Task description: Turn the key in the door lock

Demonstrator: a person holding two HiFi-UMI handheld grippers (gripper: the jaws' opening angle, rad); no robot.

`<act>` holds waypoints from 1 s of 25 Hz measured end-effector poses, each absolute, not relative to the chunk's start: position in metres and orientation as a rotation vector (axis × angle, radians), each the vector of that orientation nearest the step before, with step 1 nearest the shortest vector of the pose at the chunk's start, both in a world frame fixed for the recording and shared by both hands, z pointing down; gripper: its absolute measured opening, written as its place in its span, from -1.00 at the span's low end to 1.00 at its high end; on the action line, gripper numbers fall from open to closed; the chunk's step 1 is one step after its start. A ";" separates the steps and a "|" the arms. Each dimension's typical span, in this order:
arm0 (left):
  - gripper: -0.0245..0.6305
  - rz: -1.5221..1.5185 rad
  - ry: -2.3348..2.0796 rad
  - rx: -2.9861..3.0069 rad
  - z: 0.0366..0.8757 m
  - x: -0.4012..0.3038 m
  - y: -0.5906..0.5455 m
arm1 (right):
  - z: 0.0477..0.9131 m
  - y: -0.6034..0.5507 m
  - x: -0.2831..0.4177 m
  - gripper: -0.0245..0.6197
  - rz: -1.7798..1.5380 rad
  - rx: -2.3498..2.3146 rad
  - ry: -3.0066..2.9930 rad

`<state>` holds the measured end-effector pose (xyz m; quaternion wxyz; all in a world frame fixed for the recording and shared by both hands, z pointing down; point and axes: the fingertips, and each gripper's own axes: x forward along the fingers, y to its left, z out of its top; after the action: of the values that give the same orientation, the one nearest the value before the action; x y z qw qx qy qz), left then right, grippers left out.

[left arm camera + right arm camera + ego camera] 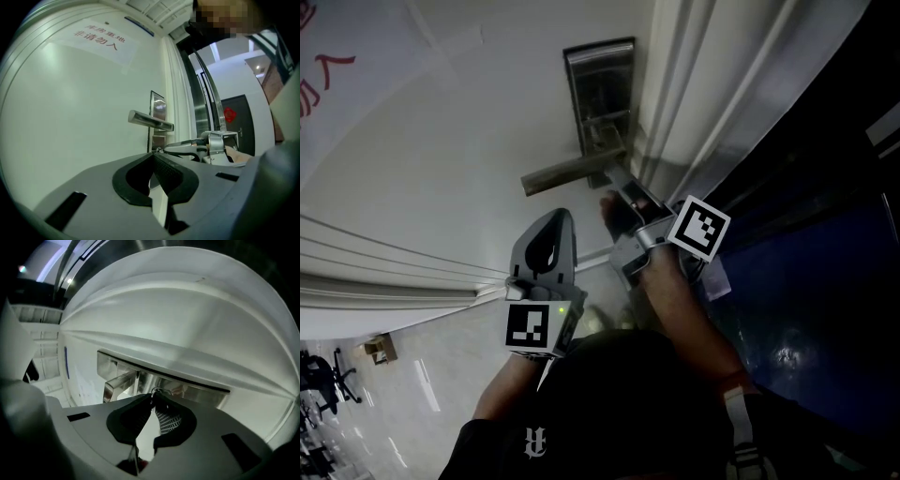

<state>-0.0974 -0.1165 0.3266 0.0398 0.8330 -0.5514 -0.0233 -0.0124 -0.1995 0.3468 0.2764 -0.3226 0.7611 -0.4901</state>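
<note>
Key (158, 392) sat in the lock plate (600, 84) under the lever handle (567, 175), its shaft seemingly running into the door (441, 141) in line with the right claw (153, 400), clamped on its head; the left claw (152, 158), closed on nothing, hung near and left; door frame (703, 84) crowded the right.

A white paper sign (100, 38) bears red characters. A red ornament (229, 115) hangs on a dark far door (241, 136). Black office chairs (321, 375) stand on glossy pale floor (431, 375).
</note>
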 end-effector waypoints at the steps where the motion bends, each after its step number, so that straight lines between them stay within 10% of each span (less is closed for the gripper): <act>1: -0.91 -0.073 -1.690 2.553 0.326 -0.097 -0.116 | 0.348 -0.200 -0.013 -0.82 -1.349 -0.834 2.007; 25: -0.91 -0.081 -1.694 2.563 0.321 -0.092 -0.111 | 0.350 -0.200 -0.018 -0.82 -1.552 -0.520 1.722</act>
<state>-0.0916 -0.1109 0.3212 0.0343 0.8335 -0.5508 -0.0262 -0.0183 -0.2003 0.3505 0.3735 -0.2031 0.6723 -0.6060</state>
